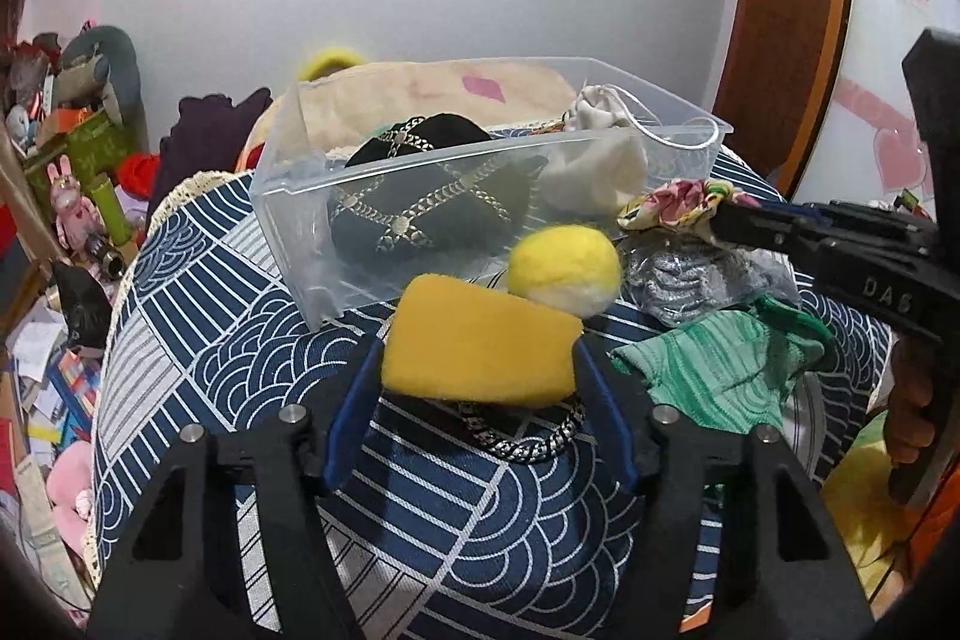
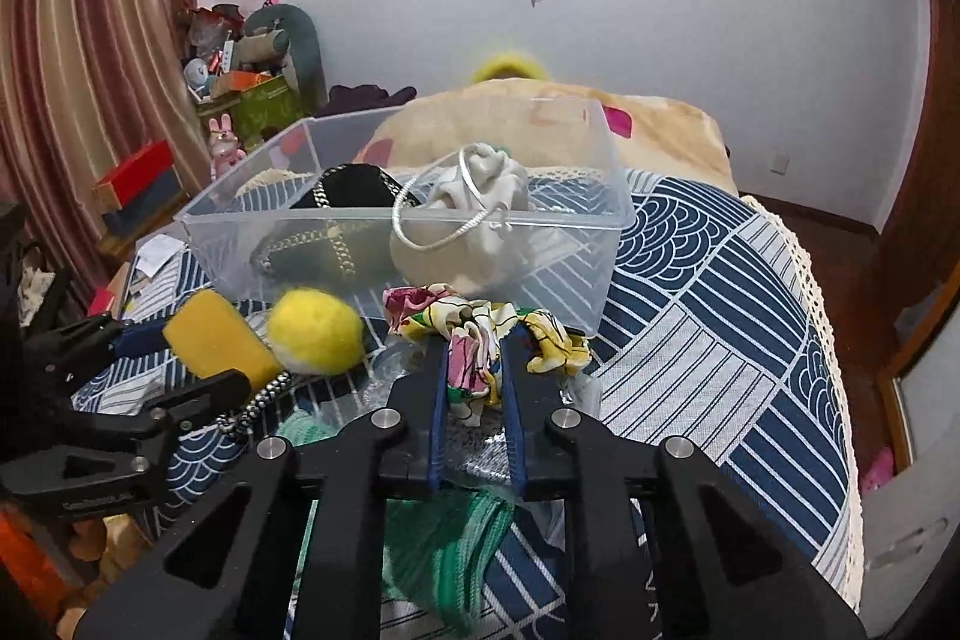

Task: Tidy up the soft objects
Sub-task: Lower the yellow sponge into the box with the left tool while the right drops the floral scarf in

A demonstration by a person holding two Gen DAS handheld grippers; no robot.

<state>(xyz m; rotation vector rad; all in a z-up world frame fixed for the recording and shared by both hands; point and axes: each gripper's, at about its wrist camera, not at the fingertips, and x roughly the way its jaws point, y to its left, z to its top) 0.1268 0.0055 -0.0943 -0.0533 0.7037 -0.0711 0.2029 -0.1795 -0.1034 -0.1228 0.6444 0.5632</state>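
The left gripper (image 1: pixel 480 358) clamps a yellow sponge (image 1: pixel 480 340) between its blue-lined fingers, low in the centre of the left wrist frame, raised above the bed's blue-and-white patterned cover (image 1: pixel 198 340). A silver chain (image 1: pixel 528 439) shows just under the sponge. A yellow-and-white felt ball (image 1: pixel 564 271) sits right behind the sponge, touching the front wall of a clear plastic bin (image 1: pixel 300 220) that fills the middle of the frame.

The right gripper (image 2: pixel 477 358) is closed narrowly on a floral fabric scrunchie (image 2: pixel 480 322), in the centre of the right wrist frame, just in front of the bin's near wall (image 2: pixel 240 244).

Inside the bin lie a black pouch crossed with chains (image 1: pixel 420 208) on the left and a white drawstring pouch (image 2: pixel 474 226) on the right, its cord looping over the near wall.

Lower right in the left wrist frame, a green knitted cloth (image 1: pixel 720 370) and a silvery glitter item (image 1: pixel 690 280) lie on the cover, beside each other.
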